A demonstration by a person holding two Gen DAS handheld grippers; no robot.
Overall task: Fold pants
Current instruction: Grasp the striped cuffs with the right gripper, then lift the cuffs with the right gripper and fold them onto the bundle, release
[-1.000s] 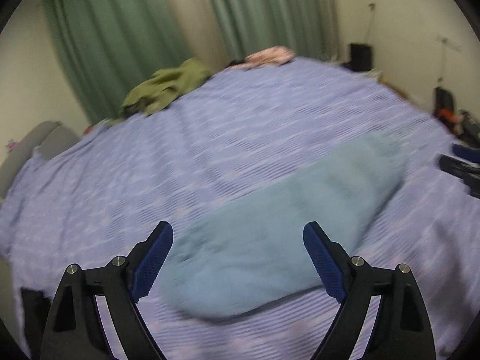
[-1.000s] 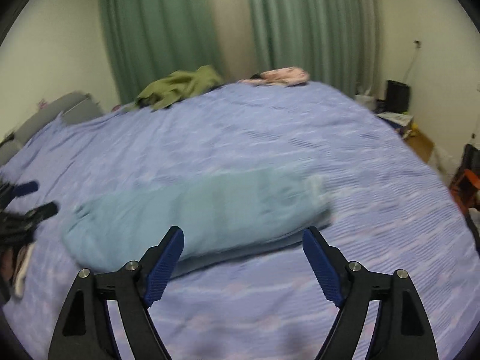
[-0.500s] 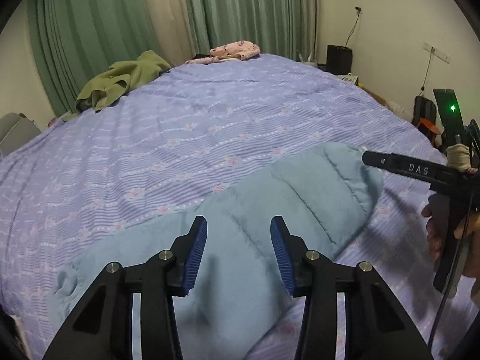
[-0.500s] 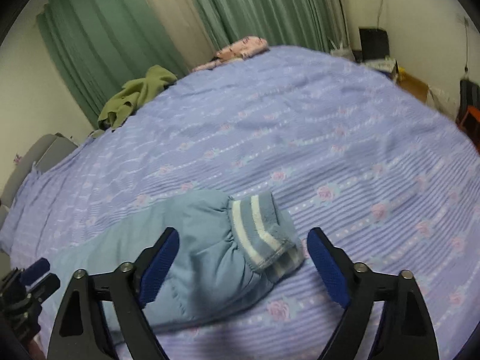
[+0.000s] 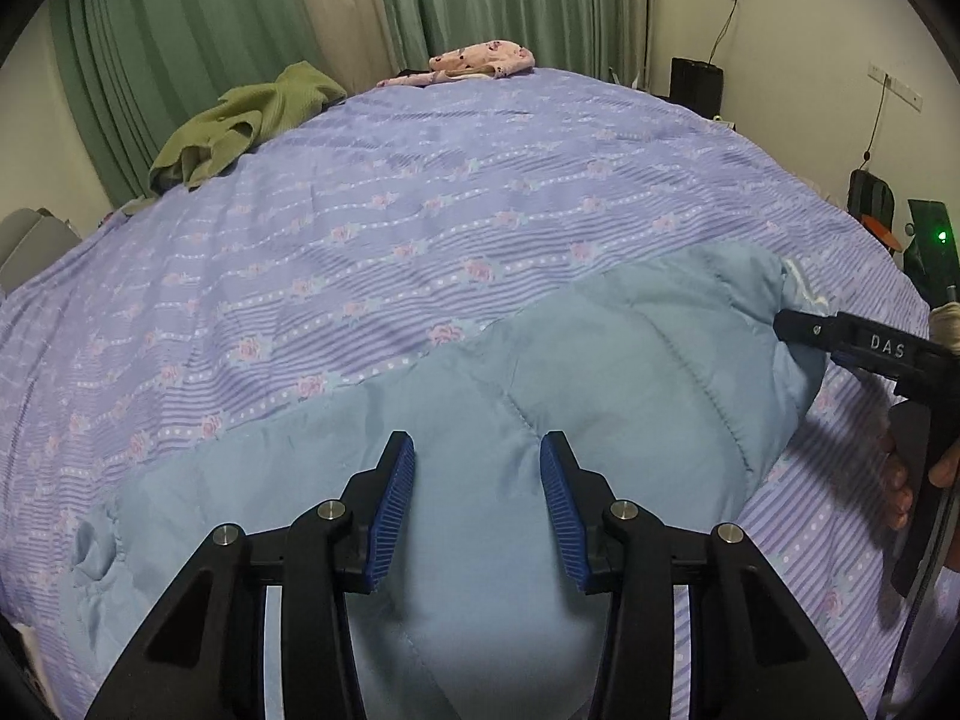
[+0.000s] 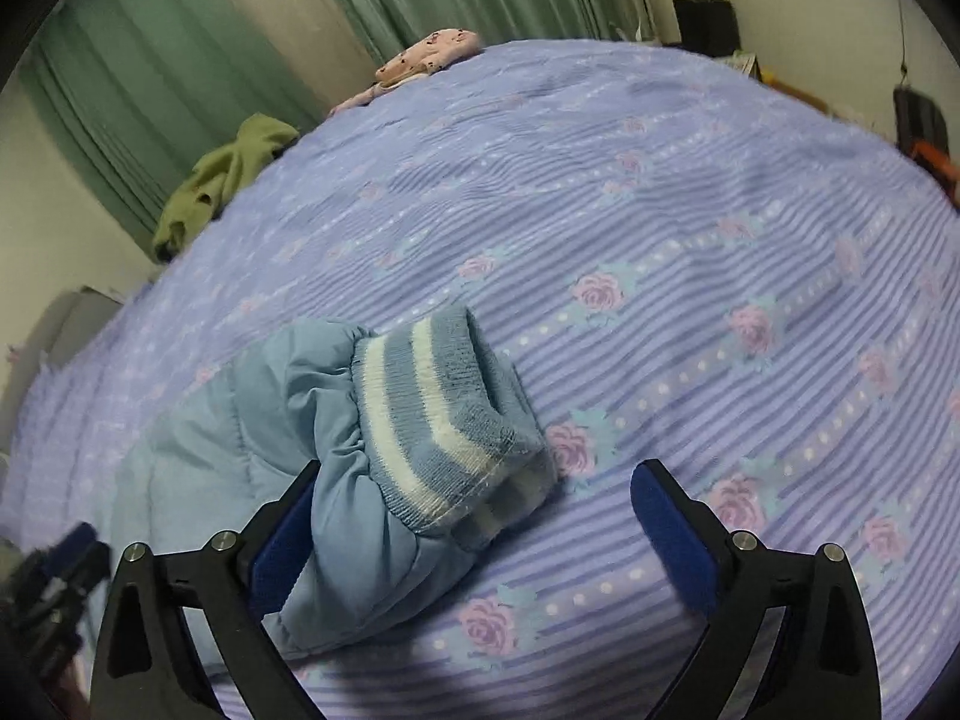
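Light blue padded pants (image 5: pixel 540 420) lie folded lengthwise on a purple flowered bedspread (image 5: pixel 420 210). My left gripper (image 5: pixel 477 474) hovers just over the middle of the pants, jaws partly open and empty. My right gripper (image 6: pixel 474 498) is wide open around the striped knit cuff (image 6: pixel 438 414) at the pants' right end; its left finger (image 6: pixel 288 516) is against the padded fabric. The right gripper also shows at the right edge of the left wrist view (image 5: pixel 852 342), by the cuff end.
A green garment (image 5: pixel 240 120) and a pink garment (image 5: pixel 480 57) lie at the bed's far edge before green curtains (image 5: pixel 180 18). A black box (image 5: pixel 696 84) and other gear stand by the right wall. A grey headboard or chair (image 5: pixel 30 240) is at the left.
Both grippers have moved in closer over the pants. The left jaws narrowed from wide open to partly open. The right gripper came down around the striped cuff.
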